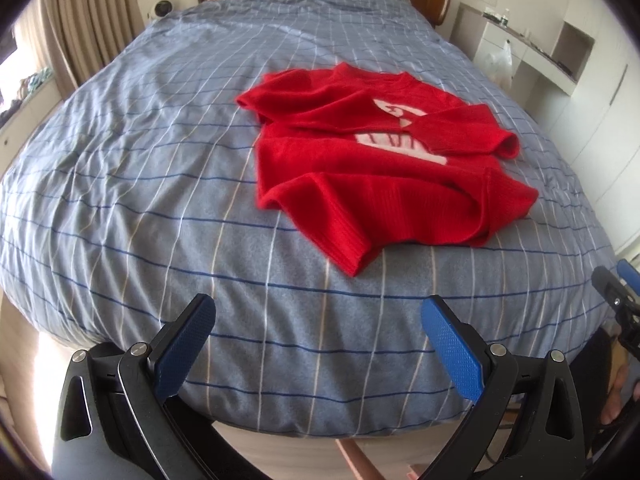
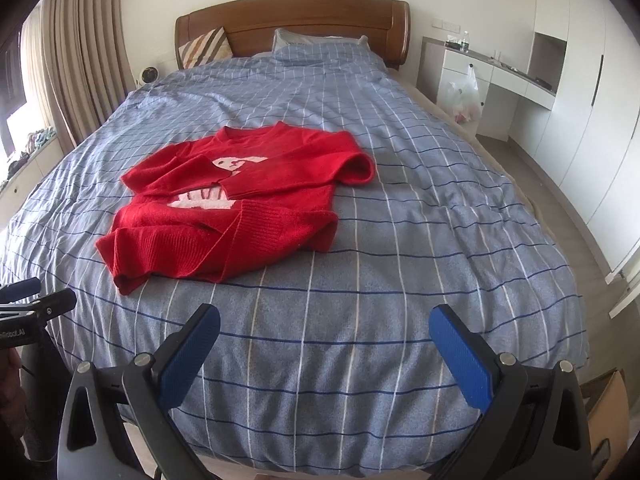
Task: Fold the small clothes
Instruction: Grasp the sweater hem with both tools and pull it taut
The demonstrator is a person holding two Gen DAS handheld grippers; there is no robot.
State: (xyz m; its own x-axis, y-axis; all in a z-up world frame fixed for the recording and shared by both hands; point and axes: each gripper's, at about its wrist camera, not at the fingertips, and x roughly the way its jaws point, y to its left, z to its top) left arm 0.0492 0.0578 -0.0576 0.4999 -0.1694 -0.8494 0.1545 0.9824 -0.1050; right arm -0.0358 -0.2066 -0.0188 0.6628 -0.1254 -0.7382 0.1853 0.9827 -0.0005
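A small red knitted sweater (image 1: 372, 164) with a white and pink picture on its chest lies rumpled on the blue checked duvet (image 1: 140, 184). Both sleeves are laid across the chest and the hem is turned up. In the right wrist view the sweater (image 2: 240, 204) lies left of centre on the duvet (image 2: 420, 240). My left gripper (image 1: 318, 316) is open and empty, held over the bed's foot edge, short of the sweater. My right gripper (image 2: 324, 326) is open and empty, also near the foot edge, to the right of the sweater.
A wooden headboard (image 2: 304, 24) and pillows (image 2: 320, 46) are at the far end. Curtains (image 2: 76, 48) hang on the left. A white desk and cupboards (image 2: 560, 92) with a plastic bag (image 2: 464, 96) stand on the right. A cardboard box (image 2: 604, 412) sits by the bed's foot.
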